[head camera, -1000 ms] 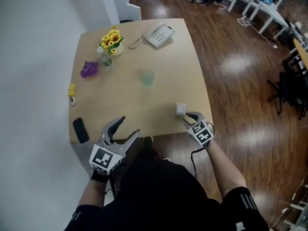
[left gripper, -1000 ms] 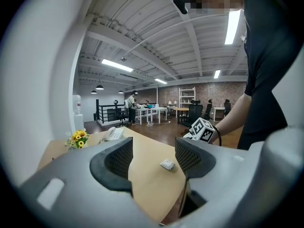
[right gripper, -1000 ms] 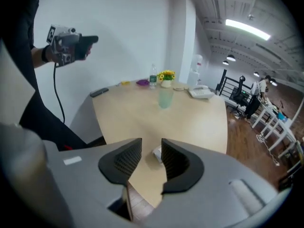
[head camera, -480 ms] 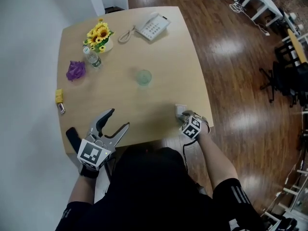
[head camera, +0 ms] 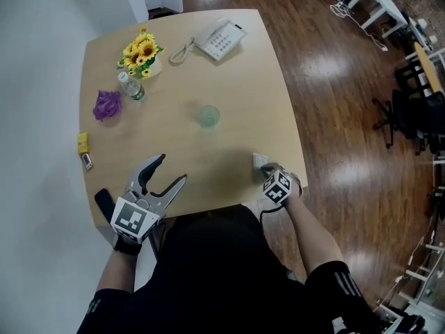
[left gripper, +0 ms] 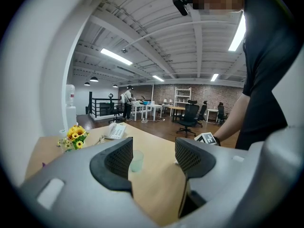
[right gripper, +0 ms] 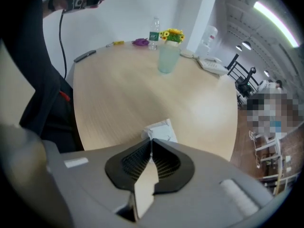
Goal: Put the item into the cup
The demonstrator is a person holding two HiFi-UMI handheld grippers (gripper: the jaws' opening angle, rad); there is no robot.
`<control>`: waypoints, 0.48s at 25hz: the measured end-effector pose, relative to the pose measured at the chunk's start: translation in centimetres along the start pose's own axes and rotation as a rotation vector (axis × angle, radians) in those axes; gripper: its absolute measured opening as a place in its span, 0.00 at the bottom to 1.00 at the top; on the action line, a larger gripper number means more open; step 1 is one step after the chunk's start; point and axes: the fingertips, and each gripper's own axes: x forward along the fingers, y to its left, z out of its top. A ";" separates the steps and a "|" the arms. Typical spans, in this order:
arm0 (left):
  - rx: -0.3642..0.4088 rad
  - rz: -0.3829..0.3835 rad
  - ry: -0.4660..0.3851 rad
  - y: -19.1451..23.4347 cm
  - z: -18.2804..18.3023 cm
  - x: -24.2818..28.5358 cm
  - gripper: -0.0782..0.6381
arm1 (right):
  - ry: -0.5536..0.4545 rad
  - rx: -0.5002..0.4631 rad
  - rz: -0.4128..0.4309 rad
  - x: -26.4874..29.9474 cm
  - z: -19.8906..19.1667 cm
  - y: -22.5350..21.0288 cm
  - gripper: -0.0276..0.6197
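Observation:
A small white packet [head camera: 260,161] lies flat near the table's front right edge. My right gripper [head camera: 266,168] is down at its near side. In the right gripper view the jaws are closing, the pads nearly together, with the packet's [right gripper: 159,129] near edge pinched at the tips of my right gripper [right gripper: 151,140]. The pale green translucent cup [head camera: 207,115] stands upright mid-table, far beyond the packet, and shows in the right gripper view as the cup [right gripper: 168,60]. My left gripper [head camera: 172,168] hovers open and empty over the front left of the table, with the cup [left gripper: 137,160] seen between its jaws.
At the back of the wooden table [head camera: 278,96] are a white telephone [head camera: 221,39], a sunflower pot [head camera: 142,53] and a water bottle [head camera: 129,85]. A purple thing [head camera: 106,105], a yellow item [head camera: 83,143] and a black phone [head camera: 104,204] lie along the left edge.
My right gripper's jaws have come together at the white packet by the front edge. The left gripper has stayed open and hardly shifted. The head view has drifted a little.

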 end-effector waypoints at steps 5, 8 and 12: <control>-0.003 0.016 -0.004 0.3 0.3 0.3 0.49 | -0.194 0.060 -0.019 -5.2 5.8 -2.7 0.08; 0.006 0.032 -0.011 0.8 0.1 0.4 0.49 | -0.319 0.025 -0.036 -9.3 11.3 -5.1 0.08; 0.010 0.050 -0.025 1.1 0.4 0.2 0.49 | -0.422 -0.063 -0.020 -12.6 19.0 -6.8 0.08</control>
